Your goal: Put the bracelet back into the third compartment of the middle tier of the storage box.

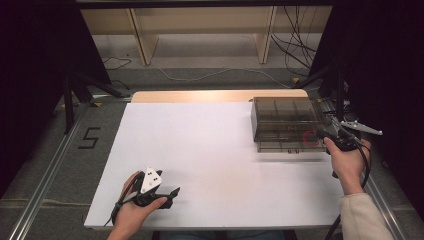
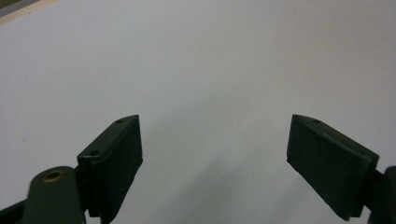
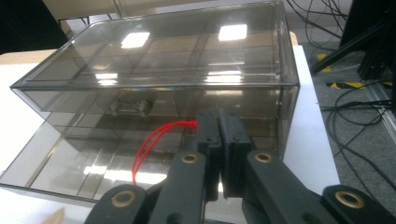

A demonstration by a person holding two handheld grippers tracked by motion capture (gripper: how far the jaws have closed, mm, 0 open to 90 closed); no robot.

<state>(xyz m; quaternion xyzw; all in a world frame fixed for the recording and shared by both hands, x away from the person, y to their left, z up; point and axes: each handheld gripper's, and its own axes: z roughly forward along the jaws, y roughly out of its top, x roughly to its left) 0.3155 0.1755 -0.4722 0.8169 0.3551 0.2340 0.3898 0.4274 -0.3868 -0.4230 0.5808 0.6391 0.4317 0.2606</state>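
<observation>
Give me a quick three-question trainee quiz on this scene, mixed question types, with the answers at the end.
1. True or false: the left gripper is clamped on the red cord.
2. Multiple choice: where does the drawer box stand on the table? A) near left corner B) far right corner C) centre
3. Fill in: the lower drawer of the box is ____ (pulled out / pushed in).

Key
1. False. The left gripper is open over bare table; the right gripper is shut at the end of the cord.
2. B
3. Pulled out
</observation>
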